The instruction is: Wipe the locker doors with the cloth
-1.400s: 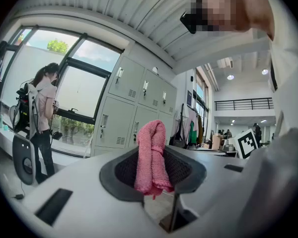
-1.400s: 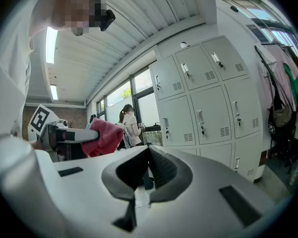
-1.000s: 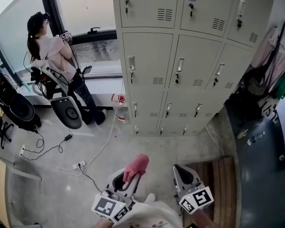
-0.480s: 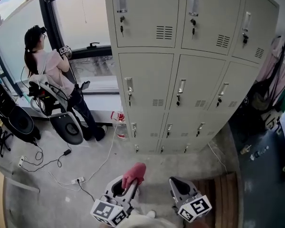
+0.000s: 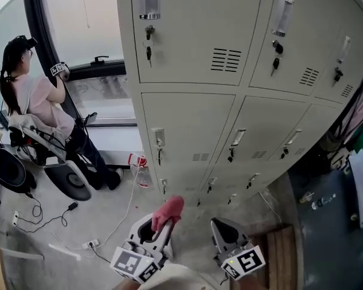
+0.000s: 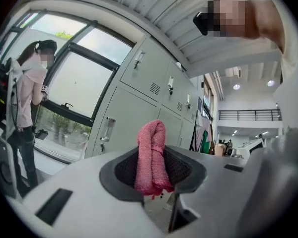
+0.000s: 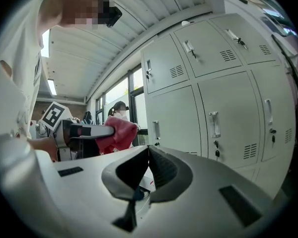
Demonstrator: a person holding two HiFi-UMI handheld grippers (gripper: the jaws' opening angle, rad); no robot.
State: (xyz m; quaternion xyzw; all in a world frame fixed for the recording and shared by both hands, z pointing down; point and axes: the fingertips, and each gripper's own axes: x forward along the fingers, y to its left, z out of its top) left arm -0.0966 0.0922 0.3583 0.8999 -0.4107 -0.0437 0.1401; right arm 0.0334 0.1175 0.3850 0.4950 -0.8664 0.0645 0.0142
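A pink cloth [image 5: 168,211] sticks up from my left gripper [image 5: 158,224], which is shut on it; in the left gripper view the cloth [image 6: 151,157] stands pinched between the dark pads. My right gripper [image 5: 225,231] is beside it, shut with nothing between its jaws [image 7: 148,170]. From the right gripper view the cloth [image 7: 118,134] shows at the left. The grey lockers [image 5: 230,101] rise ahead of both grippers, some way off; their doors carry handles, keys and vents. Neither gripper touches a door.
A person [image 5: 36,107] stands at the window [image 5: 78,23] to the left, beside a chair [image 5: 60,168]. Cables and a power strip [image 5: 89,244] lie on the floor. Bags and clothes [image 5: 357,132] hang at the right. A wooden pallet [image 5: 278,252] lies near my right gripper.
The lockers have come nearer and fill more of the head view. Both grippers have kept their places at the bottom, and the left one still holds the cloth.
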